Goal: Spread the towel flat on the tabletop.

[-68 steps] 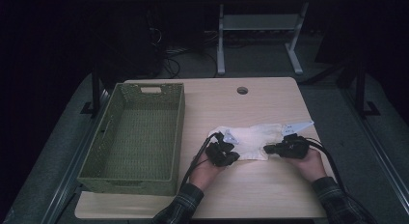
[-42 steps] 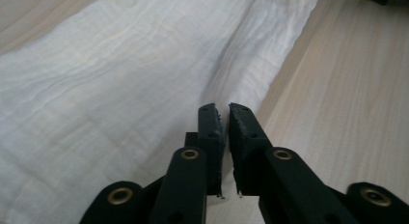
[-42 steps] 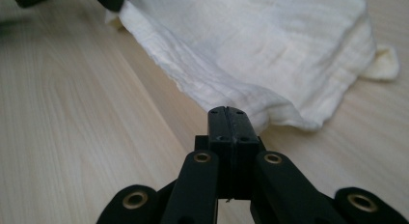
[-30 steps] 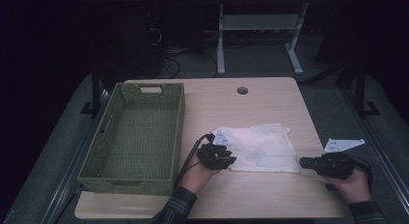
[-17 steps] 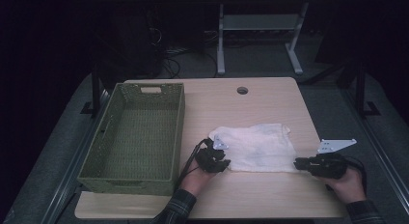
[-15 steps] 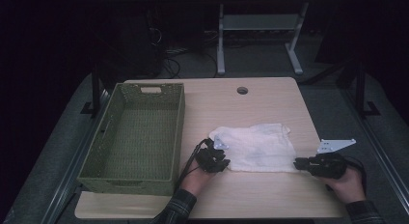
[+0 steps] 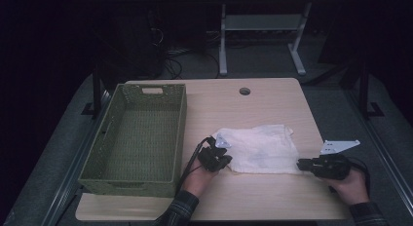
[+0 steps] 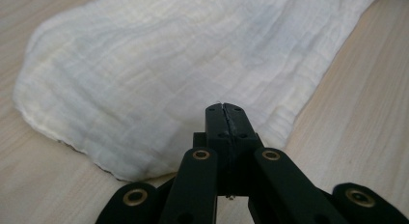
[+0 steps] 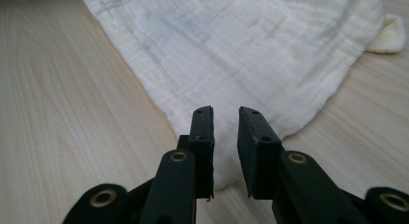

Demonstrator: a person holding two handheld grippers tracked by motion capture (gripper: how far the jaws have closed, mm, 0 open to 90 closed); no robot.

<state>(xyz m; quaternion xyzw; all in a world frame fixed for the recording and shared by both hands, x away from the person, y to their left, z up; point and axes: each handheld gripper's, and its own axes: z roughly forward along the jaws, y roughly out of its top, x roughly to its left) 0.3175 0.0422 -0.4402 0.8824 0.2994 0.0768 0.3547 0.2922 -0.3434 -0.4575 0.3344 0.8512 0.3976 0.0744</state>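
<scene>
Cloth (image 7: 258,149) flat right of basket (image 7: 136,133), unfolded | left gripper (image 8: 225,110) clenched empty at near-left corner | right gripper (image 9: 225,119) released at near-right corner | folding or binning judged outstanding

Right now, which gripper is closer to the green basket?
Left. The left gripper sits just right of the green basket, at the white cloth's left edge; the right gripper is beyond the cloth's right edge.

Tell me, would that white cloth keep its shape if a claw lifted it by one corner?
Probably not. The white cloth lies limp and wrinkled on the table, so it would likely droop and unfold. Its thin, crinkly weave looks light. Pushed, it would probably bunch up rather than slide as one piece.
</scene>
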